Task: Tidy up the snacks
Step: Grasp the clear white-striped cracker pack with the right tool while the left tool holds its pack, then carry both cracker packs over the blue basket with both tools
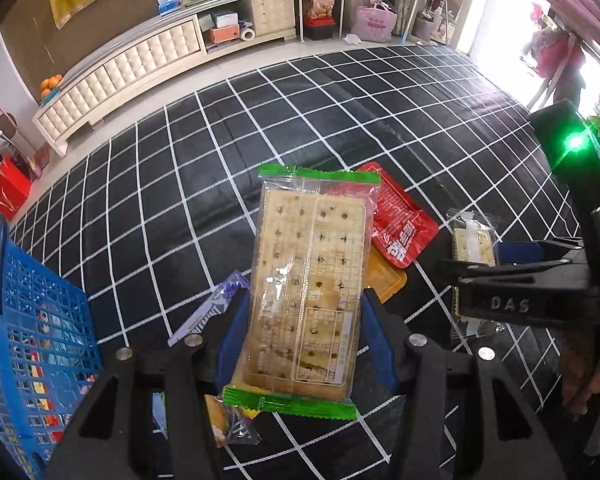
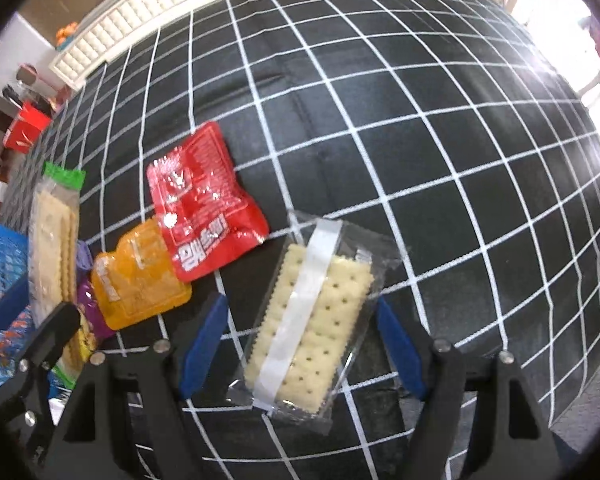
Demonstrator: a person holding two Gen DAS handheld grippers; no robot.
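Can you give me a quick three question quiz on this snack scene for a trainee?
1. True or false: the left gripper is shut on the green-edged cracker pack.
2. Which lies between the open right gripper's fingers? A) red packet B) clear cracker pack C) orange packet
3. Fill in: the blue ____ stands at the left.

Key: 1 true; 2 B; 3 basket.
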